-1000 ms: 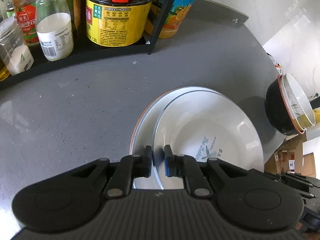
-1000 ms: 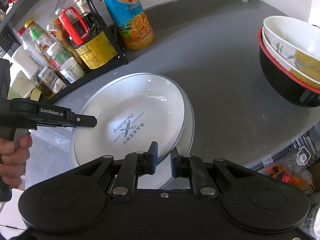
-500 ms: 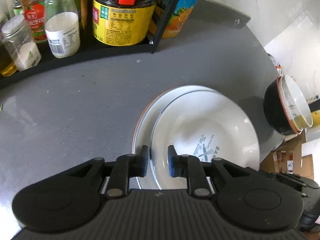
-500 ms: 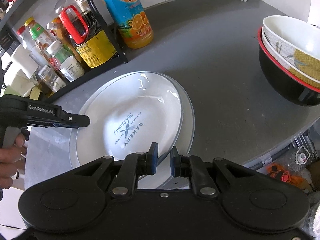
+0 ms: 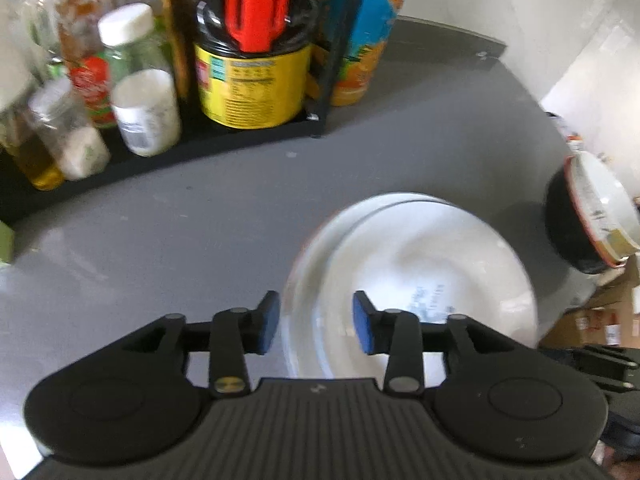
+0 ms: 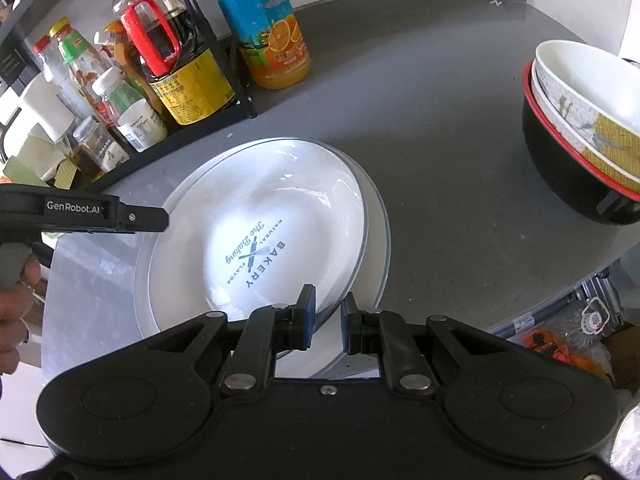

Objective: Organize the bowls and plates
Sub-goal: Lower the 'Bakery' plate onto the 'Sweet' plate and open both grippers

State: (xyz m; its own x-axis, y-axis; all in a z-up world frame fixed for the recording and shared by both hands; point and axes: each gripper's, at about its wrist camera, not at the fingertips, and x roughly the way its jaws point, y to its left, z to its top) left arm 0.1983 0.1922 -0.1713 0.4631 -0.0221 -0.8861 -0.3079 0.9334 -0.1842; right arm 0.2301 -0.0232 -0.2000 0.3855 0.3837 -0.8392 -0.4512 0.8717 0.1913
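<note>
A white plate printed "BAKERY" (image 6: 256, 220) (image 5: 432, 256) lies slightly tilted on a larger white plate (image 6: 376, 236) (image 5: 306, 264) on the grey counter. My right gripper (image 6: 328, 318) is shut on the top plate's near rim, which passes between its blue pads. Over the left edge of both plates, my left gripper (image 5: 315, 322) stands open and holds nothing; the right wrist view shows it from the side (image 6: 160, 218). A stack of bowls, a patterned white one (image 6: 588, 120) in a black red-rimmed one (image 6: 560, 176) (image 5: 576, 220), stands at the right.
A black rack of sauce bottles and jars (image 6: 180, 80) (image 5: 248, 76) lines the back left, with an orange juice bottle (image 6: 268, 36) beside it. The counter's edge (image 6: 560, 304) runs close by the bowls, clutter lying below it. A person's hand (image 6: 16, 280) holds the left gripper.
My left gripper has let go of the top plate's rim, opened wide and drawn back. The right gripper has kept its hold and barely moved.
</note>
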